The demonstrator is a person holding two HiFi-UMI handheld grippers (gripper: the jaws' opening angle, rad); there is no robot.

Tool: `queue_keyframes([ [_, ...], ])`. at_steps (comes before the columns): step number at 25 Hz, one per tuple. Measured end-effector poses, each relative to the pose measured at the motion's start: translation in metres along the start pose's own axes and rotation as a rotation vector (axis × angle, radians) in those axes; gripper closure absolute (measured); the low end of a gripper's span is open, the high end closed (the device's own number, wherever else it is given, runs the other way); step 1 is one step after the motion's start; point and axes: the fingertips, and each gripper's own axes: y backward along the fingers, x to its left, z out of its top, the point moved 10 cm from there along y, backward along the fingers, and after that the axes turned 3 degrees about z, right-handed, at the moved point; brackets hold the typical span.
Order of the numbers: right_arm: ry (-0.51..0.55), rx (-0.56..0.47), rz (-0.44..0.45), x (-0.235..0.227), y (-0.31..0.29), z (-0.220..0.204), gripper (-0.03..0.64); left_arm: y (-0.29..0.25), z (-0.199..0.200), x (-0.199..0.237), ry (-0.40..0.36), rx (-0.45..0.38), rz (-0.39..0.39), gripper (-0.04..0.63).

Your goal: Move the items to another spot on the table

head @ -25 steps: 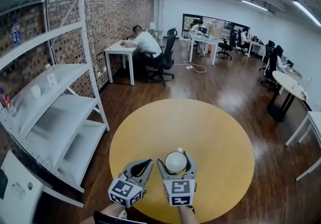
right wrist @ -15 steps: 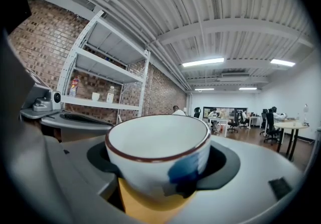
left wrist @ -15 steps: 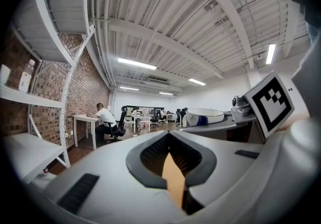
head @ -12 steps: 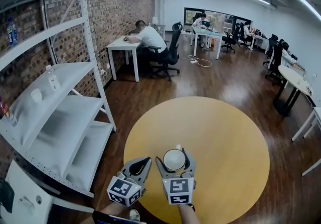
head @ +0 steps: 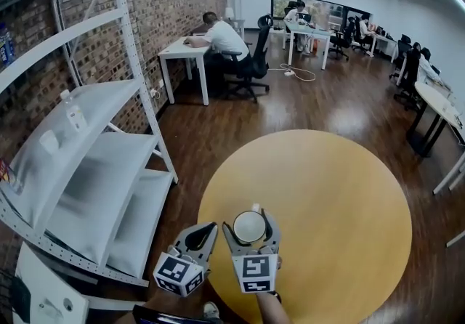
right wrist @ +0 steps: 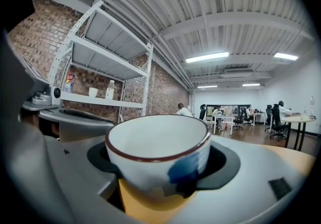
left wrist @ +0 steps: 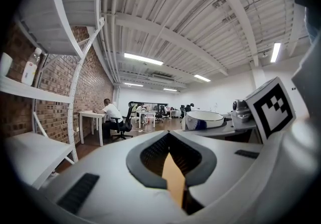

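Open office floor with a brick wall, a white metal shelf rack [head: 94, 170] at left and a round yellow bench [head: 341, 199] below. The right gripper [head: 251, 215] is clamped on a white ceramic cup with a brown rim and blue patch [right wrist: 158, 150], upright and over the bench's near edge. The left gripper [head: 211, 229] sits just beside it, jaws together and empty. Best handling, I'd judge: grip firm, cup level, carry it to a bare spot farther in, lower until the base touches, then release.
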Motion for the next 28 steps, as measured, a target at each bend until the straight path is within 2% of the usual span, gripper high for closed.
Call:
queue_keyframes([
  [16, -0.071, 0.058, 0.032, 0.044, -0.097, -0.07, 0.209, -0.01, -0.055, 0.085, 0.038, 0.106, 0.0, 0.589],
  [23, -0.114, 0.116, -0.004, 0.048, -0.128, -0.109, 0.209, -0.025, -0.067, 0.108, 0.037, 0.122, -0.015, 0.589],
  [28, -0.09, 0.135, -0.019, 0.046, -0.138, -0.124, 0.209, -0.039, -0.07, 0.118, 0.046, 0.1, -0.025, 0.589],
])
